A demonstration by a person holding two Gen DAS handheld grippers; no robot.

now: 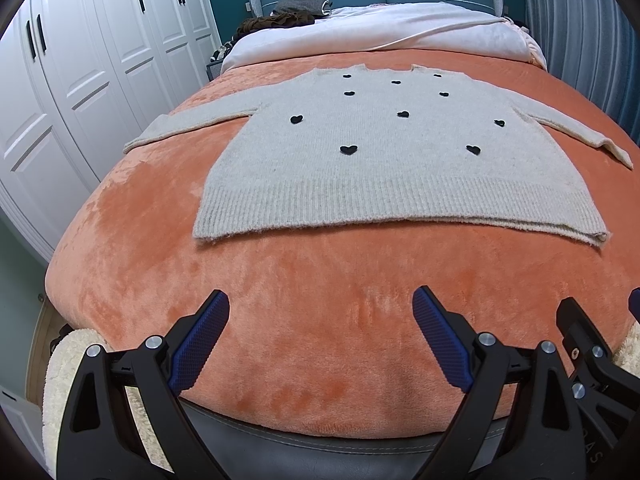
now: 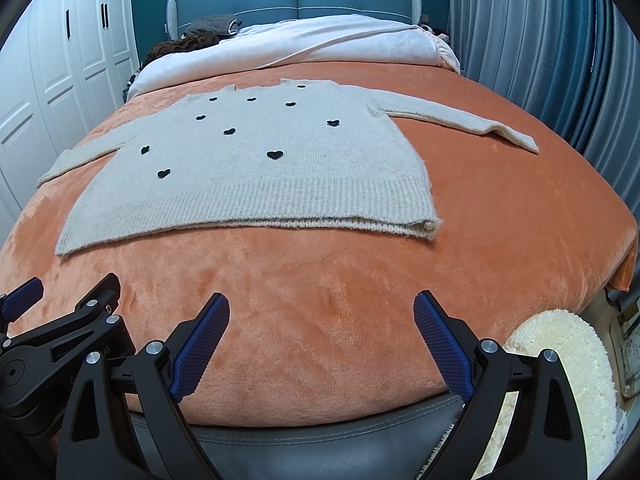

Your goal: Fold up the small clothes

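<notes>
Pale grey knitted sweater with small black hearts [image 1: 384, 160] lies flat, sleeves spread, unfolded on the orange plush bed blanket [image 1: 320, 320] ahead of both wide-open, empty hand-held grippers, left [image 1: 320, 340] and right [image 2: 322, 344]; folding not yet begun.

sweater [image 1: 384, 168] | pale grey knit, small black hearts, ribbed hem | lying flat, unfolded, both sleeves spread sideways | hem nearest the cameras, neck toward the far end
</notes>
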